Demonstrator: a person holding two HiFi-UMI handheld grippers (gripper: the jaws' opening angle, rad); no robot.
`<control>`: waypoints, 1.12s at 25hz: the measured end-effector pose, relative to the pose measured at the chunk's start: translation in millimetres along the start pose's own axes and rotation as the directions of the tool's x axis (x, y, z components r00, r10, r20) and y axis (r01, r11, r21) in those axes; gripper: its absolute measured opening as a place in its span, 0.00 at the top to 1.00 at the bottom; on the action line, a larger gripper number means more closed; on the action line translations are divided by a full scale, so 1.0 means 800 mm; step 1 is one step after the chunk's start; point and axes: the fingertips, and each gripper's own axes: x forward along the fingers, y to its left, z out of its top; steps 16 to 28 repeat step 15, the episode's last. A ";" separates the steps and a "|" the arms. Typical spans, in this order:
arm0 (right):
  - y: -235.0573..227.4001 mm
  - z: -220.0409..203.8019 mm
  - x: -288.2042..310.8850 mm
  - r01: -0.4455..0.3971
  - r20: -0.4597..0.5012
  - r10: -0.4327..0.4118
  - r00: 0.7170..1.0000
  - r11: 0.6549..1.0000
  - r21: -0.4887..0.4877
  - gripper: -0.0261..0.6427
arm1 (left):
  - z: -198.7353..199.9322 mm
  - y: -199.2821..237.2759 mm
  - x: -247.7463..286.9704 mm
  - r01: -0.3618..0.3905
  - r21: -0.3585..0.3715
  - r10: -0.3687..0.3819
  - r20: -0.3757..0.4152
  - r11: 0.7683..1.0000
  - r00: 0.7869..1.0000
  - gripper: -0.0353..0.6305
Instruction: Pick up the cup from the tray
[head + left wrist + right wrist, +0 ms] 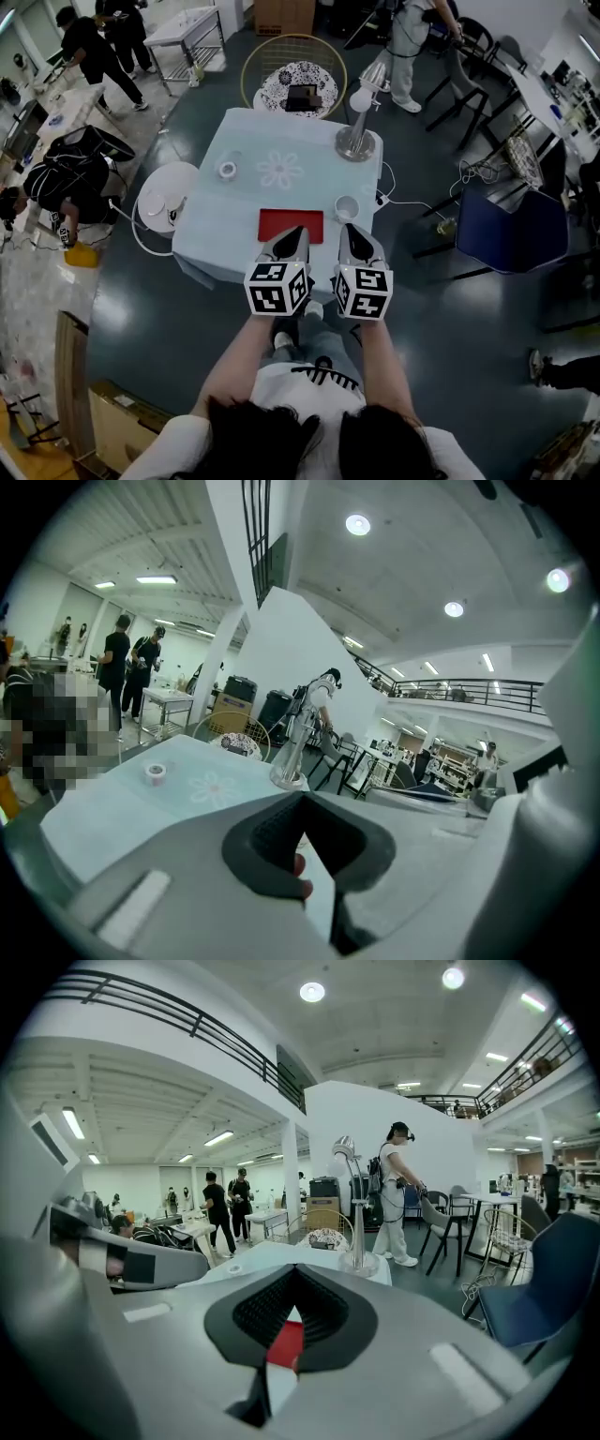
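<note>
Left gripper (298, 232): jaws together, empty
Right gripper (345, 229): jaws together, empty
Cup (347, 208): on table (216, 211) — just right of tray (281, 221)

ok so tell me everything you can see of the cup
The cup is small, white and round, perhaps ceramic. It stands upright, mouth up, on the pale blue tablecloth just right of the red tray, beside it rather than on it. The lamp base stands behind it. Nothing touches it; the right gripper hangs just short of it. Only the head view shows it.
</note>
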 end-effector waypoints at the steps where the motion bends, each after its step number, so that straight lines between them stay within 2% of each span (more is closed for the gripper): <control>1: -0.001 0.002 -0.002 0.001 0.004 -0.001 1.000 1.000 -0.002 0.93 | 0.000 -0.002 0.000 0.003 0.004 -0.003 0.001 1.000 1.000 0.95; 7: 0.000 0.010 0.003 -0.039 0.019 0.037 0.999 0.988 0.152 0.93 | 0.003 0.004 -0.003 -0.005 0.005 0.005 0.008 1.000 1.000 0.95; 12: 0.007 0.010 0.000 -0.038 0.012 0.037 0.999 0.994 0.099 0.93 | 0.006 0.007 -0.005 -0.013 0.013 0.013 0.016 1.000 1.000 0.95; 28: 0.011 0.008 -0.002 -0.032 0.006 0.032 0.999 0.995 0.092 0.93 | 0.005 0.007 -0.007 -0.011 0.005 0.011 0.014 1.000 1.000 0.95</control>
